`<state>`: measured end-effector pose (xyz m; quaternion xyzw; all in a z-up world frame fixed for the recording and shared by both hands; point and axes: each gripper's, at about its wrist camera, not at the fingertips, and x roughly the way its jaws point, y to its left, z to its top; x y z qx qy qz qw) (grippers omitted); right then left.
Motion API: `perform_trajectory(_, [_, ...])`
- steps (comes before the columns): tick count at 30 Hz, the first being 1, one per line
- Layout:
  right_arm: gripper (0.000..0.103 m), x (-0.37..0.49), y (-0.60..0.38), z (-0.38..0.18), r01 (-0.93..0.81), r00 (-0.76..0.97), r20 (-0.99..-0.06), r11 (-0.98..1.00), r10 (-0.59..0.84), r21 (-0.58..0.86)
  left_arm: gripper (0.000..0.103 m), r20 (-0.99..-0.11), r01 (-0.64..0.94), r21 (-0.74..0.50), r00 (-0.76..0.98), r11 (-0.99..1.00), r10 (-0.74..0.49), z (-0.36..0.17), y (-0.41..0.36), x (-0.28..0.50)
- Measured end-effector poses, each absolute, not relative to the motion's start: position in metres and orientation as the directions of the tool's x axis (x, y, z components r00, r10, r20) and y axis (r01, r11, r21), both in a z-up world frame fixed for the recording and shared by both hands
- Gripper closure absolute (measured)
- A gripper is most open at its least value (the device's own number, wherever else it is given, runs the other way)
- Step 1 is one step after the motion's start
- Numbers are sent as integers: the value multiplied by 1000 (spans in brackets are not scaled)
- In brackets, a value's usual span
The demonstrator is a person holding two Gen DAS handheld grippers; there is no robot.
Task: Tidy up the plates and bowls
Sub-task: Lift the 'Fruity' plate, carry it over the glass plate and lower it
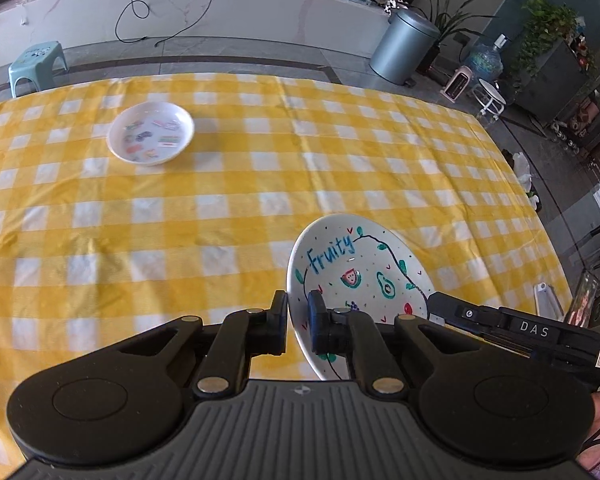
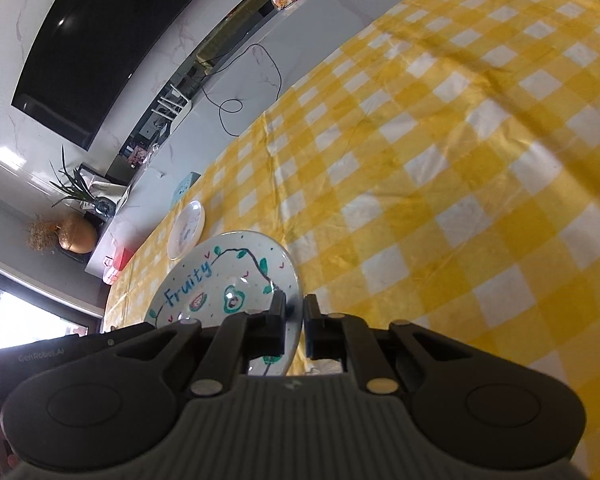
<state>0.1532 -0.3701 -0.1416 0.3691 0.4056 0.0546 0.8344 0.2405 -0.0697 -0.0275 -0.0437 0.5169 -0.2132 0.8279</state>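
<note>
The left gripper point(image 1: 298, 312) pinches the near rim of the Fruity plate point(image 1: 352, 272); the right gripper point(image 2: 295, 312) clamps the same plate's point(image 2: 220, 284) rim at about 3 o'clock. The plate is white, with blue "Fruity" lettering, a watermelon slice, an avocado and a dark vine with green leaves. It hangs tilted above the yellow checked tablecloth point(image 1: 260, 184), face toward 10 o'clock. Farther off, at 11 o'clock, a white bowl point(image 1: 150, 133) with coloured motifs rests on the cloth.
</note>
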Motion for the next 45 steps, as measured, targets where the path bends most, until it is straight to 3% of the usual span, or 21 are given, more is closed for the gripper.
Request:
perform_trajectory(10, [96,102,-427,-141,267,673,-662,726,330,634,92,-833,303,-341,340,890,-436,-37,-119,189])
perform_trajectory(21, [97,66,-437,-158,273,651,-692,755,311,596,91,-844,226,-382,309,896,-438,-69,-117,143])
perform_trajectory(45, [96,60,-412,-153,216,667,-713,860,215,462,91,-880,248,-227,363,942,-308,-80,-132,125])
